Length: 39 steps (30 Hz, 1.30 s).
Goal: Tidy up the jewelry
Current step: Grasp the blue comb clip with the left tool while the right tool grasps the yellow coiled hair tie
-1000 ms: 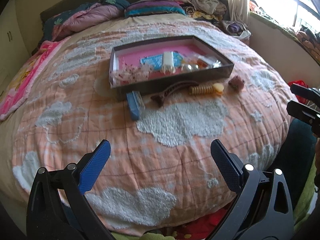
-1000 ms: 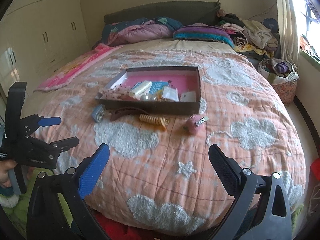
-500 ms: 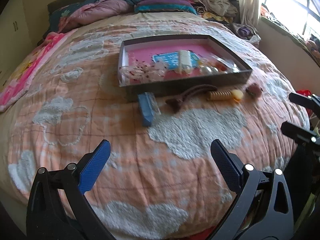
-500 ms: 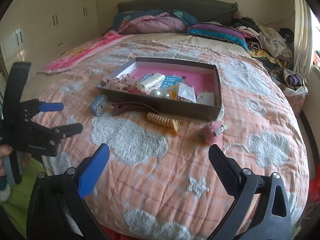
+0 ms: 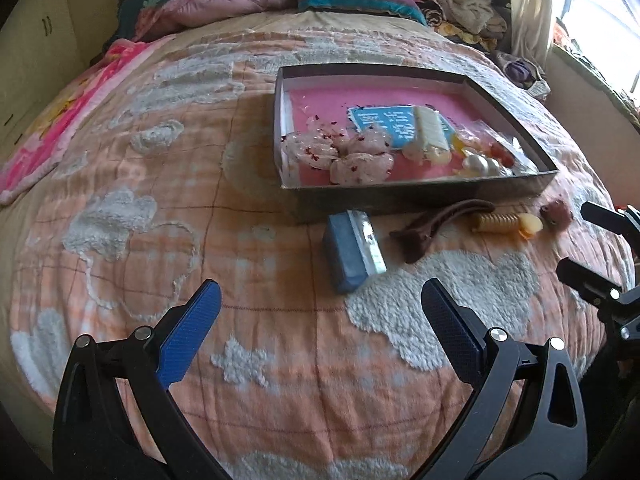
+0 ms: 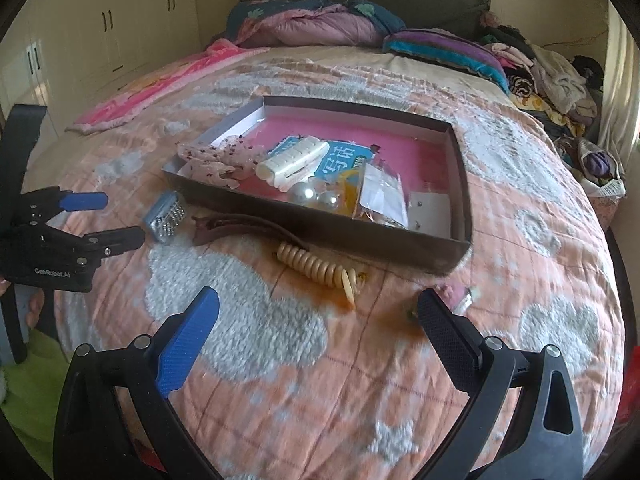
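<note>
A dark box (image 5: 420, 196) with a pink lining sits on the bed and holds hair ties, a white clip, pearls and packets; it also shows in the right wrist view (image 6: 456, 236). In front of it lie a blue comb clip (image 5: 352, 246), a brown hair claw (image 5: 436, 224), a cream spiral hair tie (image 5: 504, 222) and a small pink fuzzy clip (image 5: 556, 214). My left gripper (image 5: 320, 308) is open and empty, just short of the blue clip. My right gripper (image 6: 318, 314) is open and empty, close to the spiral tie (image 6: 320, 270), with the pink clip (image 6: 456, 294) at its right finger.
The orange quilt (image 5: 160, 220) with white cloud patches covers the bed. Pillows and folded blankets (image 6: 320, 24) lie at the head, a heap of clothes (image 6: 552, 72) at the right. Wardrobe doors (image 6: 100, 28) stand to the left.
Both grippers have moved forward over the bed toward the box and the loose items, which now look larger and nearer. Both stay open.
</note>
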Tool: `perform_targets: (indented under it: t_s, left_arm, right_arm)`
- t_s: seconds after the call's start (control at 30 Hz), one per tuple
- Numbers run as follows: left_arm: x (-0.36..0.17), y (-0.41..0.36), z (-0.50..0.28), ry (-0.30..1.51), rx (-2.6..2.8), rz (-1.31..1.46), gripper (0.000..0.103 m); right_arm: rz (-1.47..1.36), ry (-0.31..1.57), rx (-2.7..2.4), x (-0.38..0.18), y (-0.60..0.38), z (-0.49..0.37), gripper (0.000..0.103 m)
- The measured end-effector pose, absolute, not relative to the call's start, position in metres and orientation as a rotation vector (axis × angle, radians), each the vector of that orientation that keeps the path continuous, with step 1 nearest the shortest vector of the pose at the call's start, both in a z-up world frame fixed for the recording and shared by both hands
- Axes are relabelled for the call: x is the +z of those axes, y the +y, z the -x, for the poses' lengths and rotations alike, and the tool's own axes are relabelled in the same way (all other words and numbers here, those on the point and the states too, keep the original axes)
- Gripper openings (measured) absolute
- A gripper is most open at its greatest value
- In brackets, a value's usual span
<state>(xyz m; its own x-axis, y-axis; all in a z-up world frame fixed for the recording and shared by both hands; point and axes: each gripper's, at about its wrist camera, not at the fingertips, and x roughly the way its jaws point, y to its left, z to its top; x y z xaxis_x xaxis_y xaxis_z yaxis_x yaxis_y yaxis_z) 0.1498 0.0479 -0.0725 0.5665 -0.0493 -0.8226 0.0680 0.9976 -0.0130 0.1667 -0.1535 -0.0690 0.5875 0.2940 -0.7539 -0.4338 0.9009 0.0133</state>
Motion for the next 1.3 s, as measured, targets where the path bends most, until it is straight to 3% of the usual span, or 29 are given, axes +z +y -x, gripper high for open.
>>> perform_targets:
  t_s: [0.2, 0.27, 0.4, 0.43, 0.47, 0.63, 0.67, 0.77, 0.93, 1.07, 1.3]
  left_arm:
    - [-0.076, 0.053, -0.163, 0.977, -0.071, 0.011, 0.094]
    - [-0.078, 0.054, -0.167, 0.981, -0.077, 0.022, 0.094]
    - [-0.082, 0.057, -0.173, 0.989, -0.094, 0.051, 0.094]
    - [-0.083, 0.056, -0.174, 0.992, -0.099, 0.055, 0.094]
    - [-0.085, 0.055, -0.175, 0.998, -0.105, 0.060, 0.094]
    - [-0.091, 0.048, -0.180, 1.008, -0.140, 0.063, 0.090]
    - [-0.092, 0.046, -0.180, 1.007, -0.146, 0.058, 0.086]
    - [-0.095, 0.043, -0.179, 1.014, -0.160, 0.059, 0.079]
    - [-0.098, 0.043, -0.179, 1.021, -0.166, 0.061, 0.054]
    - [-0.101, 0.044, -0.177, 1.020, -0.175, 0.077, 0.024]
    - [-0.097, 0.044, -0.166, 1.015, -0.194, 0.082, 0.020]
  right_arm:
    - [0.200, 0.900, 0.442, -0.089, -0.146, -0.194, 0.096]
    - [0.216, 0.922, 0.444, -0.097, -0.144, -0.203, 0.082]
    - [0.213, 0.952, 0.454, -0.109, -0.140, -0.216, 0.070]
    - [0.214, 0.965, 0.456, -0.113, -0.139, -0.219, 0.057]
    - [0.215, 0.976, 0.455, -0.116, -0.138, -0.220, 0.053]
    - [0.183, 0.974, 0.486, -0.117, -0.139, -0.211, 0.043]
    - [0.176, 0.977, 0.495, -0.116, -0.139, -0.209, 0.041]
    - [0.160, 0.994, 0.518, -0.116, -0.138, -0.199, 0.019]
    - [0.108, 1.008, 0.524, -0.112, -0.141, -0.183, 0.017]
    - [0.062, 0.998, 0.540, -0.106, -0.147, -0.164, 0.017]
    - [-0.002, 0.961, 0.522, -0.091, -0.163, -0.131, 0.017]
